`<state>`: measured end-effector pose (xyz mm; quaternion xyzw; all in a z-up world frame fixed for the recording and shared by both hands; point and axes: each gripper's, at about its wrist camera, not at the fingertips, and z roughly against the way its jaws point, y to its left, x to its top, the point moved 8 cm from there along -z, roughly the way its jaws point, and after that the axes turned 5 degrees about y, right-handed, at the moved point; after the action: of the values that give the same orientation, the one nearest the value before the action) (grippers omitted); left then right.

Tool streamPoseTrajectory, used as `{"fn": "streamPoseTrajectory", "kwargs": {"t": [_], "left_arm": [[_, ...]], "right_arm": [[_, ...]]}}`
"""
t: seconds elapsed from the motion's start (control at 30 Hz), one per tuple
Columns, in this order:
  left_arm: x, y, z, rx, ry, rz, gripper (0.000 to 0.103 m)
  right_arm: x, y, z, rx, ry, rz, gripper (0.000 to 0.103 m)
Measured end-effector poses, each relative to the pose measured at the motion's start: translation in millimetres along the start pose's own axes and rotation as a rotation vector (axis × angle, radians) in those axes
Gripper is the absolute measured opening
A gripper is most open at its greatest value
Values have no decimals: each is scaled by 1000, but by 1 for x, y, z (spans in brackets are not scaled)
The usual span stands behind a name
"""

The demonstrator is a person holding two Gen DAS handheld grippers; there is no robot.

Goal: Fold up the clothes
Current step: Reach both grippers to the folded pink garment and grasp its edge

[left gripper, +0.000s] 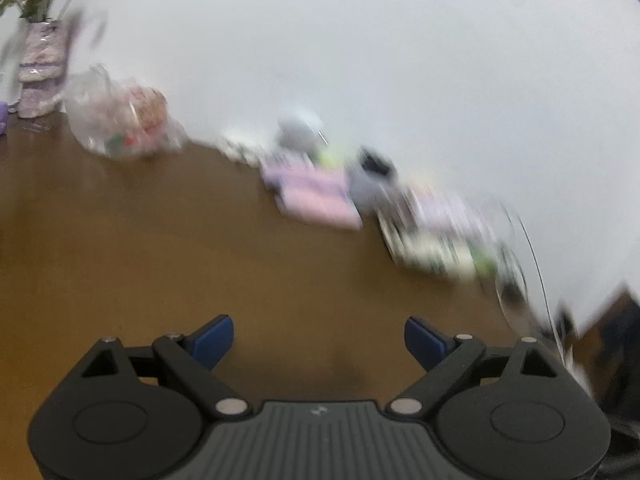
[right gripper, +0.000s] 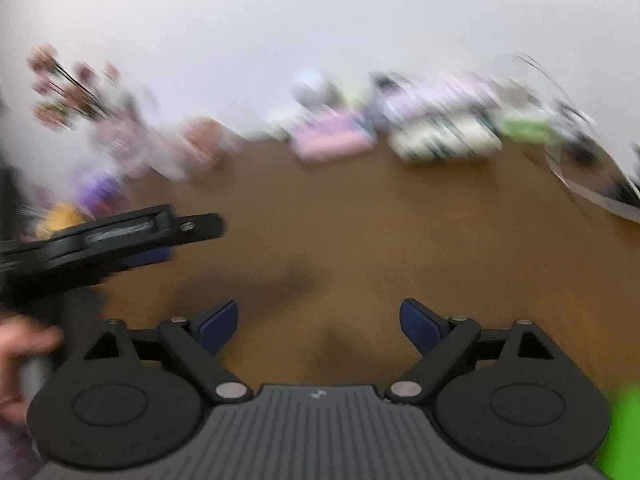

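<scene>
Both views are motion-blurred. My left gripper [left gripper: 319, 338] is open and empty above the brown wooden table [left gripper: 160, 248]. My right gripper [right gripper: 319, 322] is open and empty above the same table [right gripper: 360, 220]. The left gripper also shows in the right wrist view [right gripper: 120, 236], side-on at the left, held by a hand [right gripper: 24, 344]. A bright green cloth-like patch [right gripper: 624, 432] sits at the lower right edge. Folded pinkish cloth [left gripper: 316, 196] lies at the table's far edge; it also shows in the right wrist view [right gripper: 332, 140].
Along the far edge by the white wall stand a vase of flowers [left gripper: 40, 60], a clear plastic bag [left gripper: 120, 120], and a patterned pile [left gripper: 440, 236]. In the right wrist view, a patterned pile [right gripper: 444, 140] and a curved grey object [right gripper: 592, 184] lie at the back right.
</scene>
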<state>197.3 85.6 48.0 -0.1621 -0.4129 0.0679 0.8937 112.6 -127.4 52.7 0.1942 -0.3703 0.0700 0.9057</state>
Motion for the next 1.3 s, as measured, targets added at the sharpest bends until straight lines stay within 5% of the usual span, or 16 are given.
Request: {"fn": "streamPoseTrajectory", "kwargs": {"t": [0.13, 0.2, 0.3, 0.4, 0.6, 0.77, 0.8, 0.83, 0.87, 0.93, 1.1, 1.3], "left_arm": [[86, 18, -65, -28, 29, 87, 92], [108, 24, -106, -42, 65, 167, 90], [126, 26, -164, -31, 123, 216, 78], [132, 25, -202, 11, 145, 194, 77], [124, 19, -246, -25, 196, 139, 75], [117, 30, -260, -78, 227, 171, 51], [115, 30, -262, -85, 228, 161, 45], [113, 30, -263, -92, 229, 151, 27], [112, 30, -264, -98, 231, 141, 19], [110, 32, -264, -101, 229, 119, 15], [84, 37, -222, -121, 263, 83, 13], [-2, 29, -121, -134, 280, 90, 13]], "right_arm": [[113, -5, -34, 38, -51, 4, 85], [163, -7, -80, 57, -9, -40, 59], [214, -14, -155, -62, 7, 13, 50], [238, -35, -213, -178, -24, 10, 50], [224, -53, -294, -188, 74, 70, 49], [213, -54, -326, -210, 104, 98, 49], [211, -53, -332, -212, 106, 94, 45], [209, -51, -334, -225, 87, 108, 40], [206, -44, -334, -223, 82, 125, 22], [199, -31, -331, -218, 93, 162, 17], [165, 2, -303, -217, 144, 224, 14], [87, 38, -227, -212, 211, 170, 15]]}}
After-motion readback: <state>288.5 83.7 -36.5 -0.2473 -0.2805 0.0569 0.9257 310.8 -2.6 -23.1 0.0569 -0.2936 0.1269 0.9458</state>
